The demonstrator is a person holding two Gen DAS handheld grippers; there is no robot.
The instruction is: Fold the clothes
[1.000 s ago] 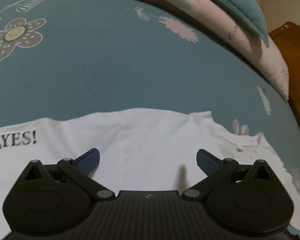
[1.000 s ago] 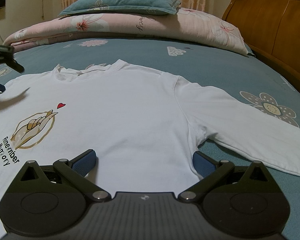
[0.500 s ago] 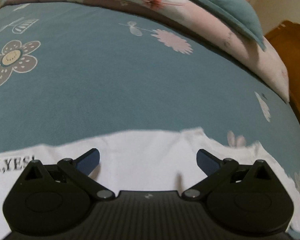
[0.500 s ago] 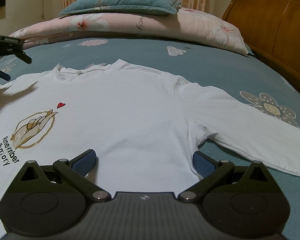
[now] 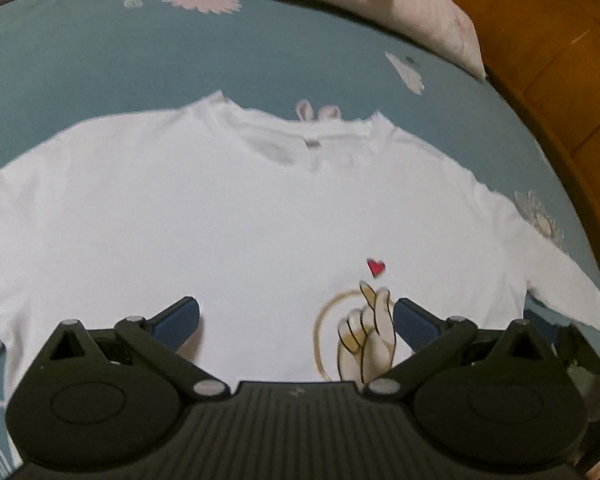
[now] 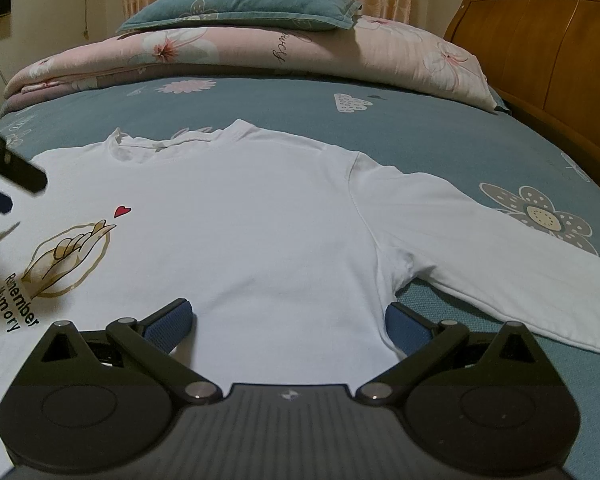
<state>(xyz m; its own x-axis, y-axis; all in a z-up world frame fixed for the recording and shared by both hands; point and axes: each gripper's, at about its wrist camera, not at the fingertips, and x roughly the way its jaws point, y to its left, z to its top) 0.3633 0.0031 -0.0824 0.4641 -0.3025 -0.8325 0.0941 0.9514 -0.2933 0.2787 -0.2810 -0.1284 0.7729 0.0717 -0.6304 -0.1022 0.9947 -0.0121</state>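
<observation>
Currently: white long-sleeved T-shirt [image 6: 268, 216] spread flat, unfolded, collar at 12 o'clock — left gripper [image 5: 296, 318] and right gripper [image 6: 288, 320] both spread apart, empty.

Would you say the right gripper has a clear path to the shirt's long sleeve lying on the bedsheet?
Probably yes. The right gripper is open and holds nothing, and the sleeve of the white shirt lies flat on the bedsheet just to its right, with nothing on it.

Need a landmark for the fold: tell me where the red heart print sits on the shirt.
In the right wrist view the red heart is on the white shirt's chest, left of centre, just above the finger-heart hand print, below the collar.
</observation>
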